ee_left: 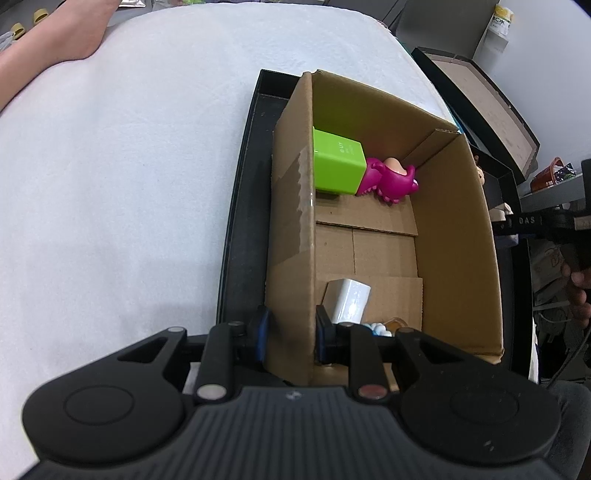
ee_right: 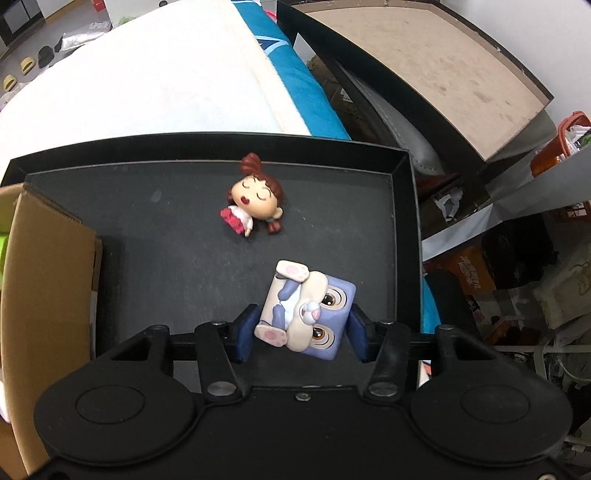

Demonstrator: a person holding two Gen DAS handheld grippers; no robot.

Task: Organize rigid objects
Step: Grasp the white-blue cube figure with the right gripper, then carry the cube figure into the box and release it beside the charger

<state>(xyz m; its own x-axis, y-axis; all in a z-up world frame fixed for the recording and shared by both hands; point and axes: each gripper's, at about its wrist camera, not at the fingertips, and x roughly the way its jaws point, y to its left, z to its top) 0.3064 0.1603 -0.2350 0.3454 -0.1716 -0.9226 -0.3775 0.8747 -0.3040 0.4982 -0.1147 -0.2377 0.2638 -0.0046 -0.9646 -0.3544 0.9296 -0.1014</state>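
Left gripper point(ee_left: 290, 334) clamped on the cardboard box point(ee_left: 458, 221) side wall. Right gripper point(ee_right: 303, 332) pads pressing a square-headed rabbit figurine point(ee_right: 308, 314) lying in the black tray point(ee_right: 221, 146), near a girl doll point(ee_right: 255, 203).

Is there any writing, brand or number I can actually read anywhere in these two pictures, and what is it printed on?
"DAS": white letters on the black bar at the right edge of the left wrist view.
Green box in the cardboard box: small pale print on top, too faint to read.
Yellow-and-white package in the background: printed characters, too blurred to read.
Orange box on the floor: dark lettering, too blurred to read.
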